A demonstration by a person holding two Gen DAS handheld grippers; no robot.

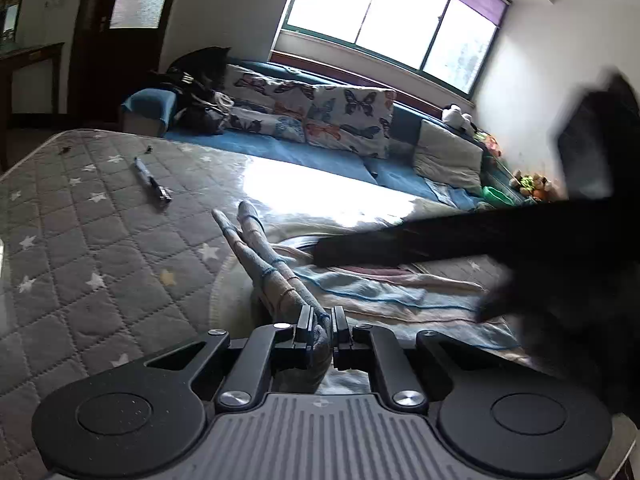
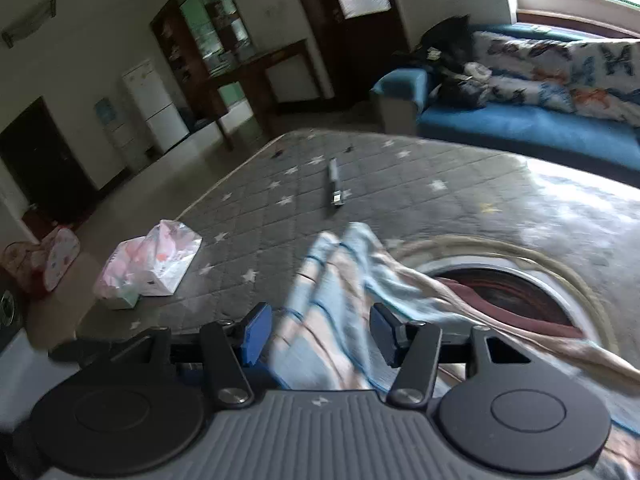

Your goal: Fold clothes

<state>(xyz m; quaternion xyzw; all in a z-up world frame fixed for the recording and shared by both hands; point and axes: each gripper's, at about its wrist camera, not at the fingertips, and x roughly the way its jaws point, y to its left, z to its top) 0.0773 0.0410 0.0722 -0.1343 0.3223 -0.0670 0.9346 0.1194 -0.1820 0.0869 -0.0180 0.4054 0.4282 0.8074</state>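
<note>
A pale striped garment (image 1: pixel 360 292) in blue, pink and cream lies on the grey quilted mattress (image 1: pixel 80 240). My left gripper (image 1: pixel 320 328) is shut on a bunched fold of it, and a long twisted part (image 1: pixel 256 248) of the cloth runs forward from the jaws. In the right wrist view the same striped garment (image 2: pixel 332 280) passes between the blue pads (image 2: pixel 252 332), and my right gripper (image 2: pixel 320 334) stands open around it. The garment's neck opening (image 2: pixel 500 292) shows at the right. A dark blurred sleeve (image 1: pixel 480 240) reaches across the left wrist view.
A pen-like object (image 2: pixel 335 186) lies further out on the mattress. A plastic bag of pink items (image 2: pixel 148 264) sits at the mattress's left edge. Behind is a blue sofa (image 2: pixel 520 124) with butterfly-print cushions (image 1: pixel 320 116); the floor beyond holds a fridge (image 2: pixel 156 108).
</note>
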